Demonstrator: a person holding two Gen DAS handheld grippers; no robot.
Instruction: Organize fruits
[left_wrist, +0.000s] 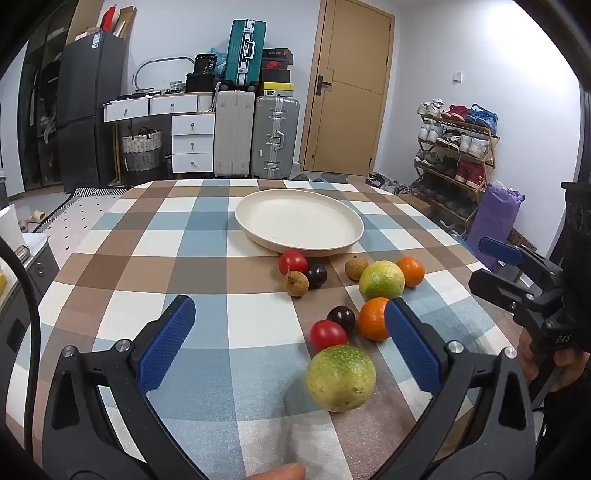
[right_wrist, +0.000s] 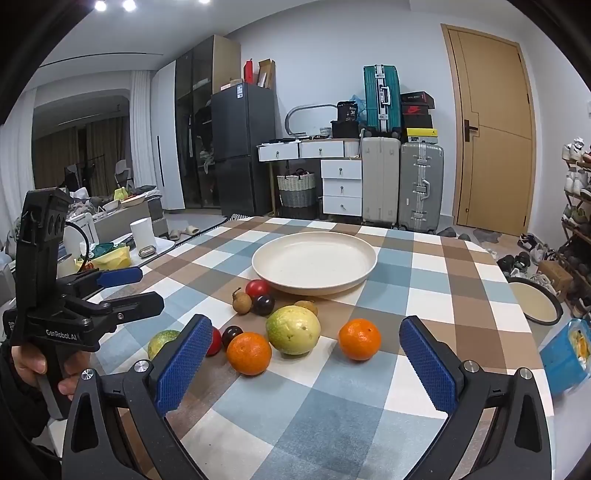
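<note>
A cream plate (left_wrist: 299, 221) (right_wrist: 314, 262) stands mid-table with nothing on it. In front of it lie loose fruits: two green-yellow citrus (left_wrist: 340, 376) (left_wrist: 381, 280), two oranges (left_wrist: 373, 318) (left_wrist: 410, 271), two red tomatoes (left_wrist: 292, 261) (left_wrist: 327, 334), two dark plums (left_wrist: 317, 275) (left_wrist: 340, 317) and two brown longans (left_wrist: 296, 283) (left_wrist: 355, 266). My left gripper (left_wrist: 290, 302) is open, hovering just before the nearest citrus and touching nothing. My right gripper (right_wrist: 306, 322) is open too, facing an orange (right_wrist: 248, 352), the larger citrus (right_wrist: 293, 330) and the other orange (right_wrist: 359, 339).
The checked tablecloth (left_wrist: 207, 236) covers a rounded table. A hand holds each gripper. A blue packet (right_wrist: 565, 350) lies at the right table edge and a shoe rack (left_wrist: 454, 155) stands beyond. Suitcases and drawers line the far wall.
</note>
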